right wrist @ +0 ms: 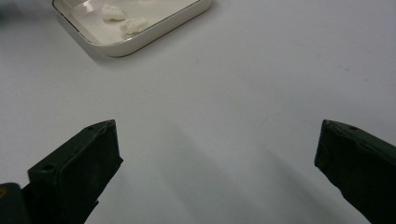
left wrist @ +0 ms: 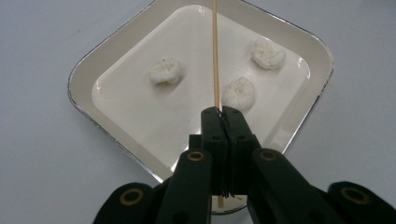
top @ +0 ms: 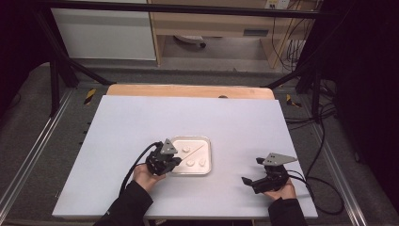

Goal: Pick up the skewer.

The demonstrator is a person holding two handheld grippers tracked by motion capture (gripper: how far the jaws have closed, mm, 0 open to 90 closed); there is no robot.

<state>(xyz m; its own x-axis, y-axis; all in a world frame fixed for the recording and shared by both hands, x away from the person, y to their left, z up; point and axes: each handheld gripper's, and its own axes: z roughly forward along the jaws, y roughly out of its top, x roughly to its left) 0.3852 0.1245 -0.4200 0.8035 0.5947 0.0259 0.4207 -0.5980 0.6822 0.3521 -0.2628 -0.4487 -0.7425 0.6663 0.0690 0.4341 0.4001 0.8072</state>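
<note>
Skewer (left wrist: 215, 56): thin, pale wooden stick, clamped between the fingers (left wrist: 212, 135) of the left gripper (left wrist: 223, 112), which are pressed together on its lower part. A short stub pokes out below the pads. Long axis runs straight ahead of the gripper, over the tray (left wrist: 88, 74), with the far end passing out of the top of the left gripper view.

Dumplings, three: small white lumps, possibly marshmallows; the view is too soft to say. One (left wrist: 166, 71) lies left of the stick, one (left wrist: 238, 92) just right of it and nearest the fingers, one (left wrist: 268, 53) further right. None is pierced yet; judged next move is to tilt the tip onto the nearest lump.

Tray: shallow, white, rounded corners, metallic rim; holds the three lumps, nothing else.

Right gripper (right wrist: 217, 149): fingers spread wide, empty, low over bare worktop (top: 244, 122), well apart from the tray (right wrist: 154, 35). The left hand (top: 143, 176) is nearer.
</note>
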